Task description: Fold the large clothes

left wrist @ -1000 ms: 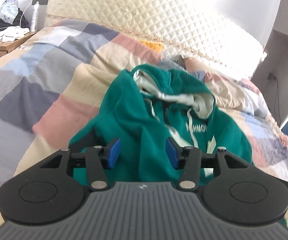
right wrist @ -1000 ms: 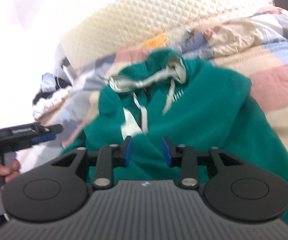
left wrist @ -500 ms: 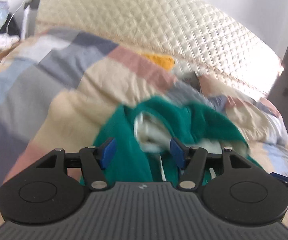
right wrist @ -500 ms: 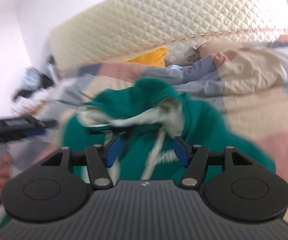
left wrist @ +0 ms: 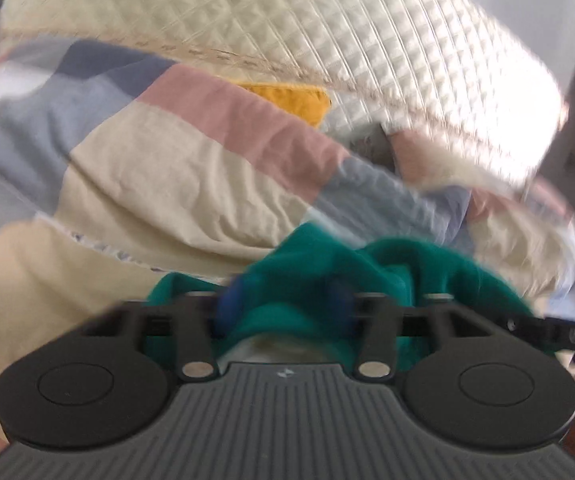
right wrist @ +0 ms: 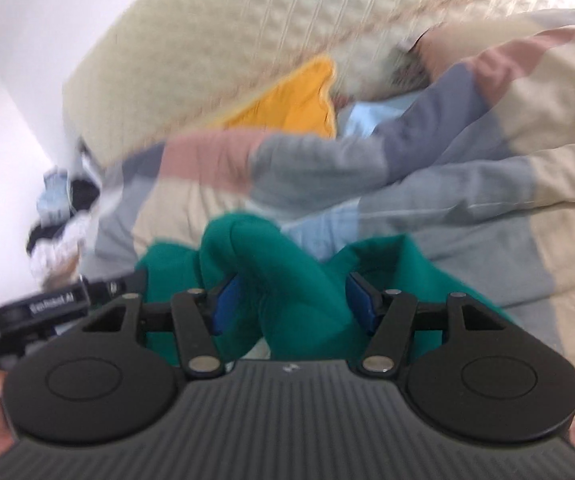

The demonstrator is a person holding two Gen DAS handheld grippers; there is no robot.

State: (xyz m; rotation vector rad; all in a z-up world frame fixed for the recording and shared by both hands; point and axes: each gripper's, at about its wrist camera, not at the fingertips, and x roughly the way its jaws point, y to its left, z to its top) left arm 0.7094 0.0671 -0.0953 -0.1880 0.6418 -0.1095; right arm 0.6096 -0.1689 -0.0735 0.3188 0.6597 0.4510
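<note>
My left claw is closing on a bunch of the green hoodie, and my right claw is closing on another bunch. The hoodie lies on the bed, near me. I think I am grabbing it to fold it. Next I need a firm hold. Blur hides the pads' touch; most of the hoodie is cut off.

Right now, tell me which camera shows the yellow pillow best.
The right wrist view: the yellow pillow appears large there, lying against the headboard behind the quilt. The left wrist view shows only a small yellow strip peeking over the quilt.
</note>
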